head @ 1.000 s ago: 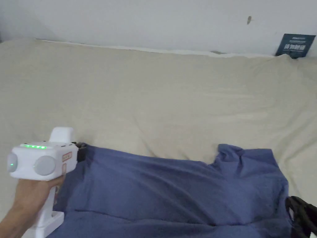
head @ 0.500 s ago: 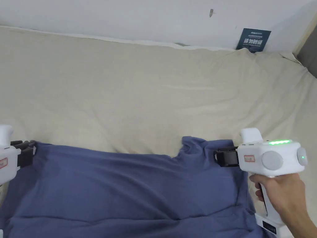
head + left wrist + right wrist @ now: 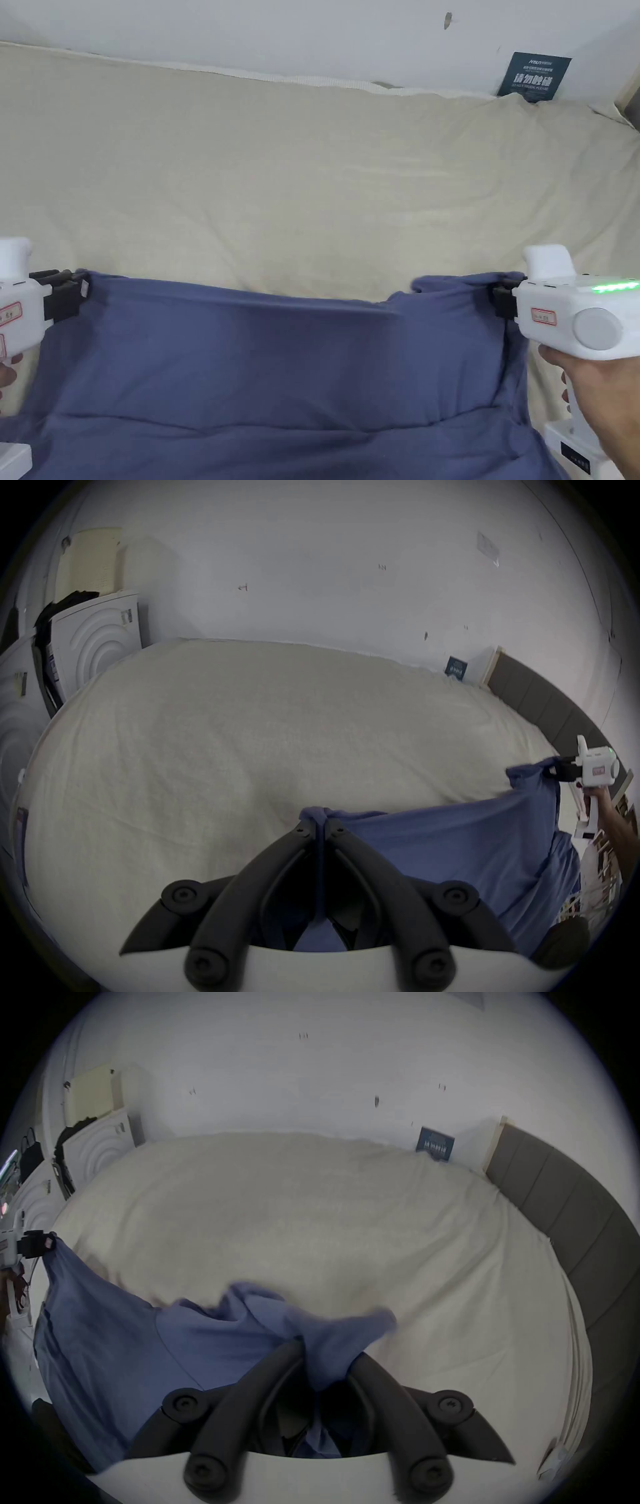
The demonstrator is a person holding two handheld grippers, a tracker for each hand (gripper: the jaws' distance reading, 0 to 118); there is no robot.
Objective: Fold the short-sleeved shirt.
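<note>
The blue shirt [image 3: 281, 369] hangs stretched between the two grippers, above the near part of the bed [image 3: 300, 187] with its cream sheet. The left gripper [image 3: 78, 290] pinches one top corner of the shirt; in the left gripper view its jaws are closed with the cloth between them. The right gripper [image 3: 500, 294] holds the other top corner, and in the right gripper view a bunch of fabric sits between its narrow jaws. The top edge of the shirt runs almost straight between them. A dark card [image 3: 534, 76] leans against the wall behind the bed.

The shirt [image 3: 281, 375] is cut off below.
</note>
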